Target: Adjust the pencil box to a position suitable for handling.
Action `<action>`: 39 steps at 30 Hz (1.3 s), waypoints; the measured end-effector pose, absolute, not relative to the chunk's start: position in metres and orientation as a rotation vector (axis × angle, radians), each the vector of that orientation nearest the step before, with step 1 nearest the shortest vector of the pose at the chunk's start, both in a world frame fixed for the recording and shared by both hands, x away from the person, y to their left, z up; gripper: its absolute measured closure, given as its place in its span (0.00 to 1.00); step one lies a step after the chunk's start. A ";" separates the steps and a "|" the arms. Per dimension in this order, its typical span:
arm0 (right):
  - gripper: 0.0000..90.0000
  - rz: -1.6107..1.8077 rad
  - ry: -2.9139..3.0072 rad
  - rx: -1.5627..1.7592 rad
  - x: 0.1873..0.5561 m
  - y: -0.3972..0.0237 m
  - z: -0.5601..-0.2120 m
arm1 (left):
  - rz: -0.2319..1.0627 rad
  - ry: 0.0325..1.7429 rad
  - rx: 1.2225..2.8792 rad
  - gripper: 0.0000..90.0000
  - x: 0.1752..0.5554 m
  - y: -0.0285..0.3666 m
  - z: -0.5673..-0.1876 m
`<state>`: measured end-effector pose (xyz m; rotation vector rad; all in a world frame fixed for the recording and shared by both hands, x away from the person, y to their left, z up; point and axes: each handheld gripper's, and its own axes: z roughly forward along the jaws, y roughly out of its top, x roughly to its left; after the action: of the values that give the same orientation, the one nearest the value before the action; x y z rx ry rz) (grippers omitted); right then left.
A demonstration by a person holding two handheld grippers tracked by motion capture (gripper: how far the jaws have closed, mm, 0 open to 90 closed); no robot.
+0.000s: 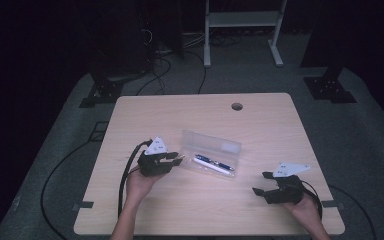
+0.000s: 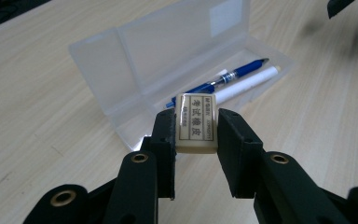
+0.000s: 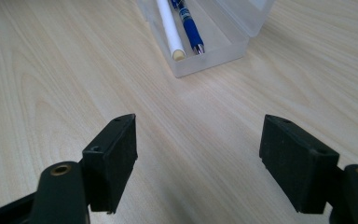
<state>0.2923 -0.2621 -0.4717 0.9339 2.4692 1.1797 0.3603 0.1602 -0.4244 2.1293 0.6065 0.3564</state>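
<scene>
A clear plastic pencil case (image 1: pixel 211 152) lies open on the wooden table (image 1: pixel 200 115), lid tipped back. Inside it lie a blue pen (image 2: pixel 233 74) and a white pen (image 2: pixel 247 85), also seen as the blue pen (image 3: pixel 189 25) and white pen (image 3: pixel 170 28) in the right gripper view. My left gripper (image 1: pixel 179 159) hovers at the case's left end, shut on a cream eraser (image 2: pixel 196 122) with printed characters, held just above the case's near end. My right gripper (image 1: pixel 260 183) rests near the table's front right, open and empty, its fingers (image 3: pixel 112 158) wide apart over bare wood.
A round cable hole (image 1: pixel 237 106) sits near the table's far edge. Black cables (image 1: pixel 126 172) trail from the left gripper off the front edge. A white frame (image 1: pixel 242 30) and dark stands sit on the floor beyond the table.
</scene>
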 end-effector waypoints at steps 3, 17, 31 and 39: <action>0.30 1.178 2.470 0.936 0.292 -0.262 -0.472 | 0.361 0.616 2.123 0.75 0.365 0.159 -0.421; 0.29 1.166 2.462 0.922 0.291 -0.260 -0.470 | 0.384 0.666 2.071 0.75 0.380 0.152 -0.416; 0.29 1.167 2.453 0.942 0.292 -0.265 -0.473 | 0.367 0.700 2.080 0.75 0.400 0.144 -0.424; 0.29 1.167 2.442 0.939 0.293 -0.267 -0.472 | 0.365 0.742 2.087 0.75 0.407 0.144 -0.436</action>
<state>0.2925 -0.2668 -0.4715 0.9394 2.4423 1.1666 0.4066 0.1441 -0.4361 2.0867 0.7421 0.3648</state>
